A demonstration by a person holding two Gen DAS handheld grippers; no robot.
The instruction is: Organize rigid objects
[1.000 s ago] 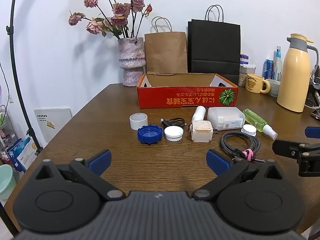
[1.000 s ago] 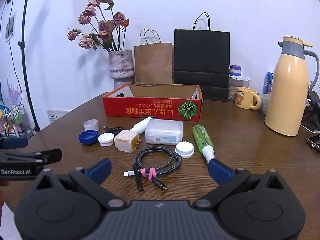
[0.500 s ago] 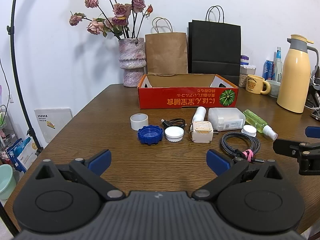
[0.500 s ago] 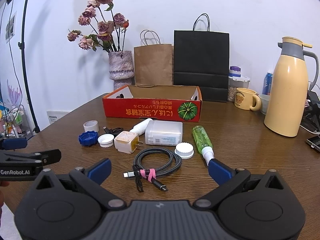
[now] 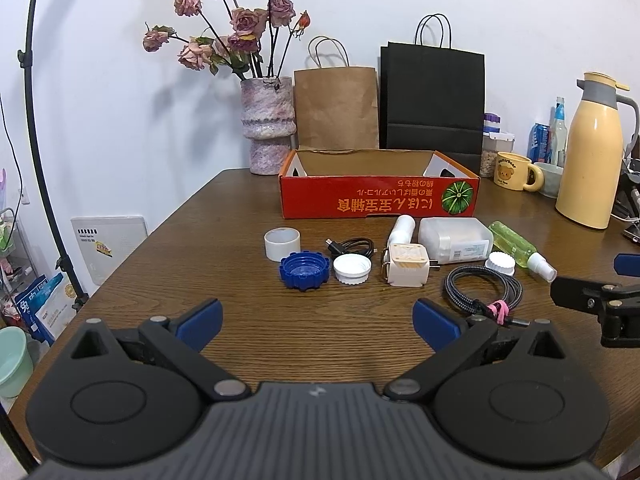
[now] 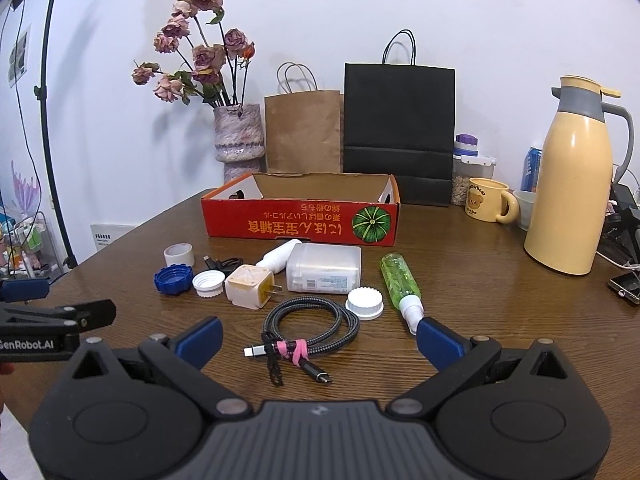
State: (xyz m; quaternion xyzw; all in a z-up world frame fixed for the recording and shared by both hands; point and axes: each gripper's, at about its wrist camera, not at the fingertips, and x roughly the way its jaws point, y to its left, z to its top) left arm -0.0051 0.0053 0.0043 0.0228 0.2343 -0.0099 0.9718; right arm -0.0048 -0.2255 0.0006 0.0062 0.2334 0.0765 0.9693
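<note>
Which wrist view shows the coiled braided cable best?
The right wrist view: the braided cable lies whole and central, pink tie and both plugs visible. In the left wrist view it sits off to the right, partly behind a finger.

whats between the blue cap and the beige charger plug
A white screw cap sits between the blue cap and the beige charger plug, clearest in the left wrist view.

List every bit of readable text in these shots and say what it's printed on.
"GenRobot.AI": side of the left gripper, first letter cut off.
Red cardboard box: upside-down Japanese print, too distorted to transcribe.
Yellow bear mug: small arched wording, blurred.
Clear plastic case: label too small.
</note>
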